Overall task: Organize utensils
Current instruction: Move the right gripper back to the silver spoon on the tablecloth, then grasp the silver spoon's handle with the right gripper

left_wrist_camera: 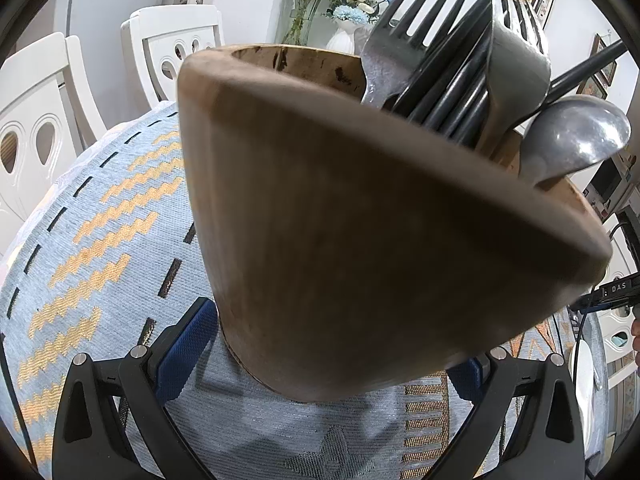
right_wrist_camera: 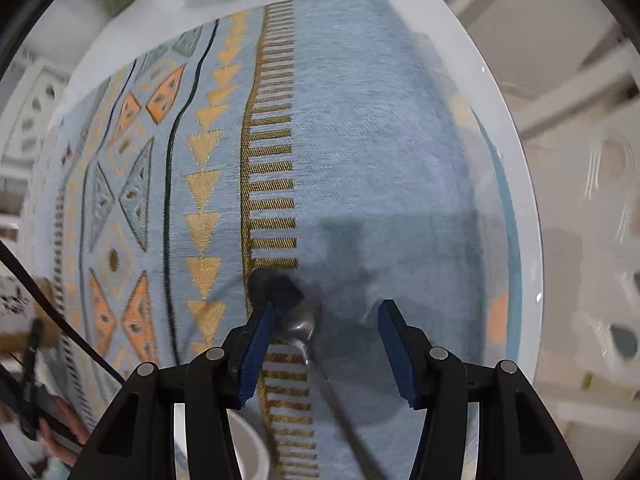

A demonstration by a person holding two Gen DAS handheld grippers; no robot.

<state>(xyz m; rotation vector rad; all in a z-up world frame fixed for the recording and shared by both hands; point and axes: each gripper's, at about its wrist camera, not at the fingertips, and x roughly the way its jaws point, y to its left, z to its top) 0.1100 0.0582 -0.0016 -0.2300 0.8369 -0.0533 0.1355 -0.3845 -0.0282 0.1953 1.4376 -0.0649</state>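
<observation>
Blue-padded fingers (left_wrist_camera: 192, 344) of the left gripper (left_wrist_camera: 324, 356) are clamped on a wooden holder (left_wrist_camera: 360, 220) holding forks (left_wrist_camera: 416, 40) and a spoon (left_wrist_camera: 576, 136). Right gripper (right_wrist_camera: 326, 344) fingers are parted around another spoon (right_wrist_camera: 304, 328) on the patterned cloth (right_wrist_camera: 360, 120) covering the desk (right_wrist_camera: 524, 200). White chairs (left_wrist_camera: 36, 120) and flowers (left_wrist_camera: 352, 4) are seen beyond.

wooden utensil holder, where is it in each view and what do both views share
Left wrist: the wooden utensil holder fills the centre, between the left gripper fingers, forks and a spoon sticking out.
Right wrist: not in it; only a spoon lying between the right gripper fingers.
Shared landmark: the blue patterned tablecloth.
</observation>
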